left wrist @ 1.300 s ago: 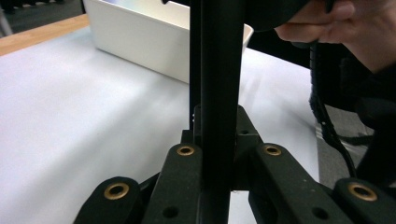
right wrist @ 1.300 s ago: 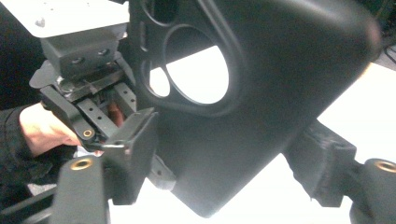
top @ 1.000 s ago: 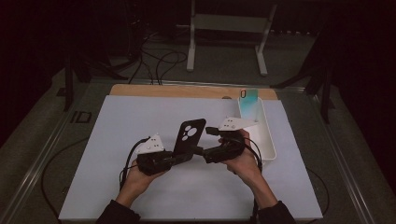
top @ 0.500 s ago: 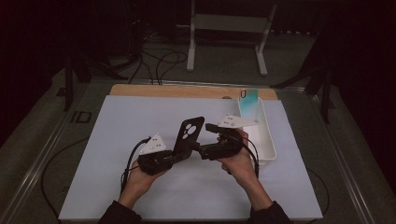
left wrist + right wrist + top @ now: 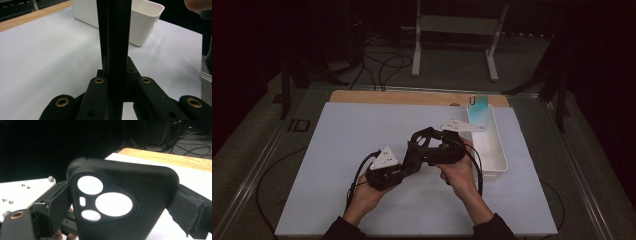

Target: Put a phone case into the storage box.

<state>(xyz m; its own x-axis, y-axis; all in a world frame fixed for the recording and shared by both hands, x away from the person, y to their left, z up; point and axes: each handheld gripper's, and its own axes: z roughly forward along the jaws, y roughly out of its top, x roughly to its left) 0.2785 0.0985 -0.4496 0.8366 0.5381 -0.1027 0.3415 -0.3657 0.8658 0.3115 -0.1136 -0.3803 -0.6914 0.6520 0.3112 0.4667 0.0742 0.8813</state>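
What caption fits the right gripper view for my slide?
Black phone case with its camera cutouts facing the lens, clamped edge-on by the left hand-held gripper above the white table.

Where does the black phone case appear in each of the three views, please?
High view: black phone case at centre, between the two grippers.
Left gripper view: seen edge-on, a dark upright strip between the jaws.
Right gripper view: fills the middle, camera cut-outs facing the lens.
Shared landmark: the white table sheet.

Phone case (image 5: 120,207) black – white showing through camera cutouts; bin (image 5: 488,145) white; table sheet (image 5: 337,145) pale grey-white; tools black.
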